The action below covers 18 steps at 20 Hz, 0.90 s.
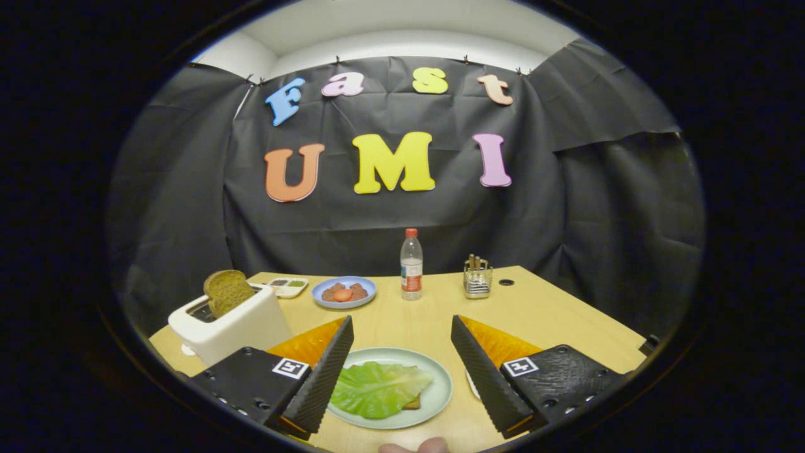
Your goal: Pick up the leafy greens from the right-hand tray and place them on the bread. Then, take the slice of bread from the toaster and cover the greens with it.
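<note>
On the left a bread slice (227,291) was seen upright in the toaster (233,323), greens (378,389) already laid over bread on the plate (440,384) between the wide-open, empty gripper (400,371), so the toaster slice was judged next to be fetched.
</note>
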Each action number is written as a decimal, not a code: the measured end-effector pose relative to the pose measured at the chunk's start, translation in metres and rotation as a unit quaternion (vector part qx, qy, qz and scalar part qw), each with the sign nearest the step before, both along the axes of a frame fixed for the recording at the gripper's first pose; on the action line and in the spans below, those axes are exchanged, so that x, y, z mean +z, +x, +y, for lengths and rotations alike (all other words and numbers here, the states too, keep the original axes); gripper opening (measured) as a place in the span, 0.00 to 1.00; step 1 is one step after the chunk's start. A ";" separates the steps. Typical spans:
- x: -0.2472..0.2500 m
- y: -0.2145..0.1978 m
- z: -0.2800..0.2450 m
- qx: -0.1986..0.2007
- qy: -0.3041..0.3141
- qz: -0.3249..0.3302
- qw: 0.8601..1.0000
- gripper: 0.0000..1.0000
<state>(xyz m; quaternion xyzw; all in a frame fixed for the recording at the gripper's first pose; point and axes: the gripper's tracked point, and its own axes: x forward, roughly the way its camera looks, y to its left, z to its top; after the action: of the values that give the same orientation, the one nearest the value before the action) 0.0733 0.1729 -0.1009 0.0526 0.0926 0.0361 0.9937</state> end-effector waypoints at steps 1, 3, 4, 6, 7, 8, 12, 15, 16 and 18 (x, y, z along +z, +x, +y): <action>0.005 -0.005 0.011 0.008 -0.001 -0.002 1.000 0.96; 0.016 -0.013 0.035 0.025 -0.006 -0.010 1.000 0.96; 0.021 -0.016 0.047 0.032 -0.007 -0.013 0.999 0.96; 0.028 -0.019 0.076 0.046 -0.006 -0.017 0.999 0.96; 0.031 -0.021 0.091 0.053 -0.005 -0.020 0.998 0.96; 0.033 -0.022 0.106 0.060 -0.004 -0.020 0.998 0.96; 0.031 -0.024 0.164 0.081 0.012 -0.016 0.997 0.96; 0.027 -0.022 0.201 0.098 0.011 -0.006 0.995 0.96; 0.027 -0.019 0.209 0.098 0.004 -0.008 0.995 0.96; 0.023 -0.012 0.224 0.093 -0.002 -0.006 0.996 0.96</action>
<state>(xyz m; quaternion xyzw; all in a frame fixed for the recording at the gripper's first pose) 0.0608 0.3969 -0.0781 0.0411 0.0915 0.1287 0.9866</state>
